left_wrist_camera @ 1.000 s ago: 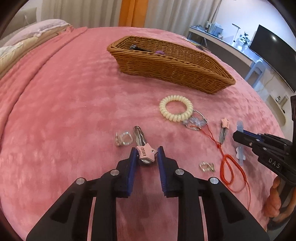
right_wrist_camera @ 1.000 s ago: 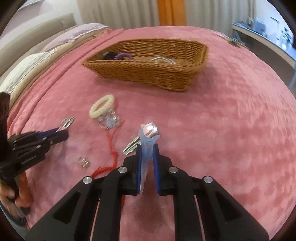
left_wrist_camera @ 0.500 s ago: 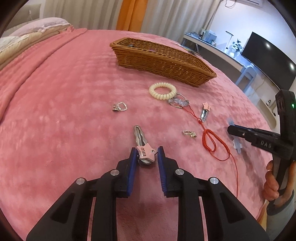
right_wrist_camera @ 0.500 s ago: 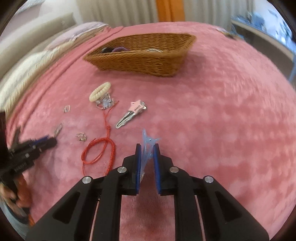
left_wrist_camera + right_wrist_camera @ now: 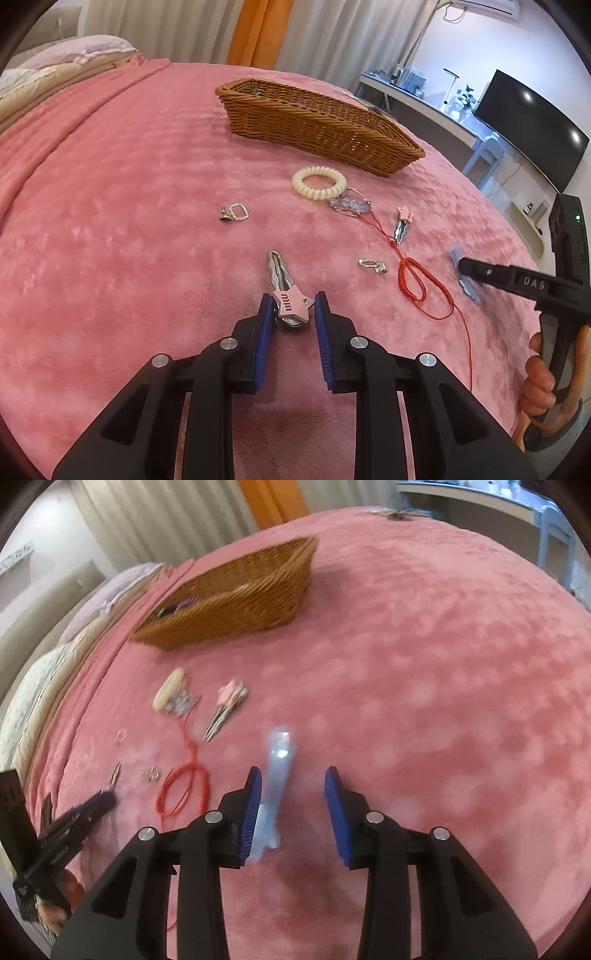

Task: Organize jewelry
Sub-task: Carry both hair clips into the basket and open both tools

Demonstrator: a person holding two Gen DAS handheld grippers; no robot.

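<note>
My left gripper (image 5: 293, 308) has its jaws a little apart around a pink star hair clip (image 5: 286, 291) that lies on the pink bedspread; whether the pads touch it is unclear. My right gripper (image 5: 293, 786) is open, and a pale blue hair clip (image 5: 275, 771) lies between its jaws near the left pad. A wicker basket (image 5: 317, 125) stands farther back, with small items inside. On the bed lie a cream spiral bracelet (image 5: 319, 182), a red cord (image 5: 417, 280), a second pink star clip (image 5: 402, 221) and small silver pieces (image 5: 234, 212).
The bedspread (image 5: 129, 184) covers the whole bed, with pillows (image 5: 55, 66) at the far left. A desk and a dark screen (image 5: 532, 125) stand at the right. The right gripper also shows in the left wrist view (image 5: 517, 280).
The right gripper has opened and let go of the pale blue clip, which now lies on the bed. The left jaws have spread slightly around the pink star clip. Both views have shifted.
</note>
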